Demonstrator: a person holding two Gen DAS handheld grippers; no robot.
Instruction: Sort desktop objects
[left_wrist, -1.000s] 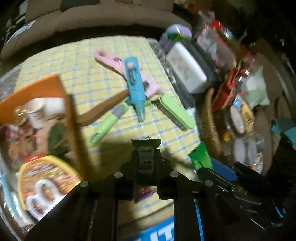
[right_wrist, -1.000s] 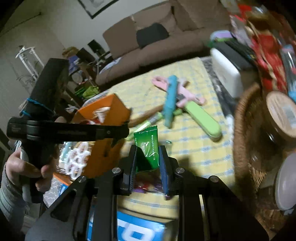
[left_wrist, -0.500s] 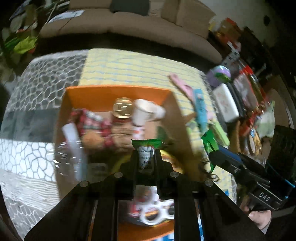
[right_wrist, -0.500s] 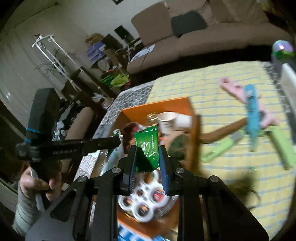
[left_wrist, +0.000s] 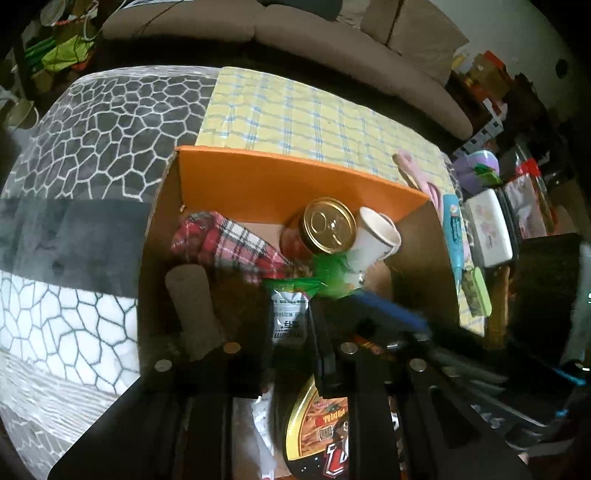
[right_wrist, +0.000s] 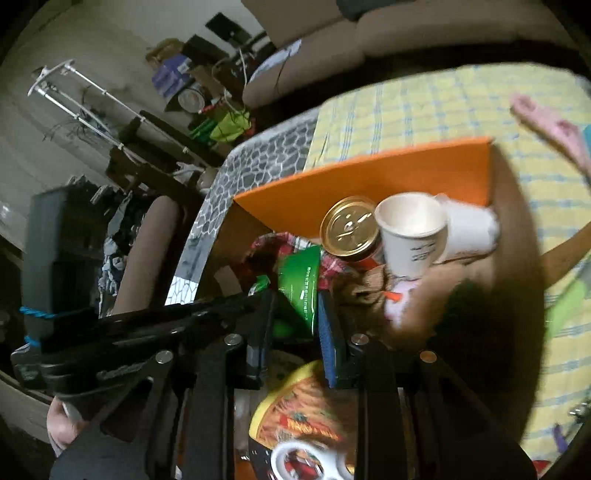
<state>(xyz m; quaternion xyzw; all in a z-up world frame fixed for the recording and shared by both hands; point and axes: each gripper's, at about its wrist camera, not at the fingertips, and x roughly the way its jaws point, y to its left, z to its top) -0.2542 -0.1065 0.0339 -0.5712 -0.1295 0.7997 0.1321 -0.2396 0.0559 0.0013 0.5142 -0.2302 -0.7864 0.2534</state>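
Right now each of my grippers has a small snack packet pinched in it, and both hang over the orange box. My left gripper is nearly shut on a packet with a green crimped top edge and a silvery-white panel of dark print below. The packet stands upright between my two fingers, its top poking out past the tips, its lower part hidden between them. My right gripper is likewise almost closed, clamped on a green packet with fine white lettering. That one leans a little to the left, most of its length sticking out beyond the fingertips.

Below the packets the box holds a gold-lidded can, a white paper cup just beside it, a red plaid cloth and a yellow-rimmed round tin near the front. From the right wrist view a second white cup lies tipped against the first. The box sits on a yellow checked cloth, with a grey cobble-pattern cover to its left. A pink tool lies on the cloth beyond the box.
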